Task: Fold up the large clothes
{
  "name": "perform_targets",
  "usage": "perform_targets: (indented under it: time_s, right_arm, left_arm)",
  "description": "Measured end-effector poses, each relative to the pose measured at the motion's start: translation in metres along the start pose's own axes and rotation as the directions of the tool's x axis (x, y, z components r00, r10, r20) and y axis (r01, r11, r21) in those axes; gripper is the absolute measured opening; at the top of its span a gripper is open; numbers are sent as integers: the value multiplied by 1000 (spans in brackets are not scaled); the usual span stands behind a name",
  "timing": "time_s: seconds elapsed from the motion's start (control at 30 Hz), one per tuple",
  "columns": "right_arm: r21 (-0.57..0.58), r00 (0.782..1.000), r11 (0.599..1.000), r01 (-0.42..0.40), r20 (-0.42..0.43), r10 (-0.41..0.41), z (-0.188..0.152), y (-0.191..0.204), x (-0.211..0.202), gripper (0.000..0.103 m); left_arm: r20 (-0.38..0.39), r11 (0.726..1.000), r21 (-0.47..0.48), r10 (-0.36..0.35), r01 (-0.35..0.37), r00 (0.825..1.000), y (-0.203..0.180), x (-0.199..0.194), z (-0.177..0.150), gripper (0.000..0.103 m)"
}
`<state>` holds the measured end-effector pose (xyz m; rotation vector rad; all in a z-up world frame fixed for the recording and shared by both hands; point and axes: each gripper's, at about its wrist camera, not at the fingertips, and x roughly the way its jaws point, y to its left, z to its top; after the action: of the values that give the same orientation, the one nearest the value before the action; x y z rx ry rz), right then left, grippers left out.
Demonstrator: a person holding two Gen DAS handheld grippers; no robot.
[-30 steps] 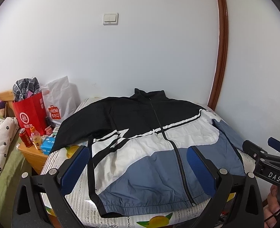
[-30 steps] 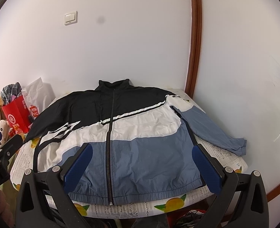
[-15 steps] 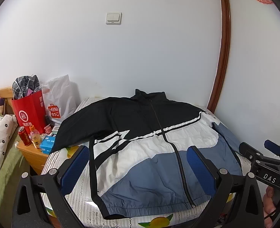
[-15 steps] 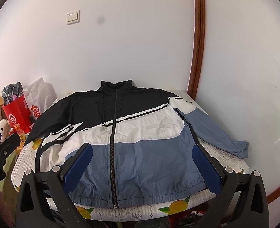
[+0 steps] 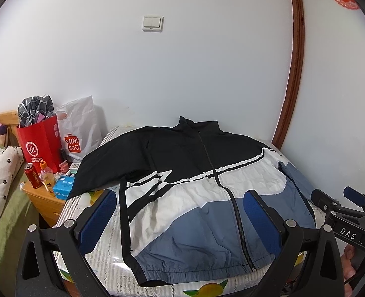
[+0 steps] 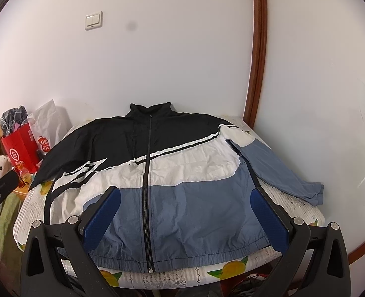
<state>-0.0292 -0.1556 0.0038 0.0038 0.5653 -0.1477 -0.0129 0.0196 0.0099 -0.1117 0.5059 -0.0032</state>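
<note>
Two spread grippers above a jacket (image 6: 157, 173) laid flat on a table (image 6: 298, 208)

Black, white and blue zipped jacket, front up, collar toward the white wall (image 6: 170, 49), one blue sleeve stretched out to the right on the fruit-print table cover; left gripper (image 5: 180, 220) with blue pads wide apart, holding nothing, over the hem's left half; right gripper (image 6: 185, 215) likewise wide apart and empty, over the hem's middle; red bag (image 5: 40, 143), white shopping bag (image 5: 79, 126), red can (image 5: 32, 175) and bottle (image 5: 47, 176) on a wooden nightstand (image 5: 44, 200) to the left
</note>
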Motion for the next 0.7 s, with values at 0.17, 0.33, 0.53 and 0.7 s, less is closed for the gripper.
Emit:
perform_targets:
  time_s: [0.17, 0.33, 0.53, 0.7]
  right_arm:
    - [1, 1000, 1000, 10, -3, -10, -1, -1, 3, 103]
    - [-2, 1000, 1000, 16, -7, -16, -3, -2, 5, 103]
    - [0, 1000, 1000, 1, -6, -1, -3, -1, 6, 103]
    - [-2, 1000, 1000, -16, -2, 15, -3, -1, 5, 103]
  left_arm:
    - [-1, 1000, 3, -1, 1, 1000, 2, 0, 0, 103]
    - [-1, 1000, 2, -2, 2, 1000, 2, 0, 0, 103]
    - [-4, 1000, -13, -11, 11, 1000, 4, 2, 0, 103]
    - [-5, 1000, -14, -13, 13, 1000, 5, 4, 1, 103]
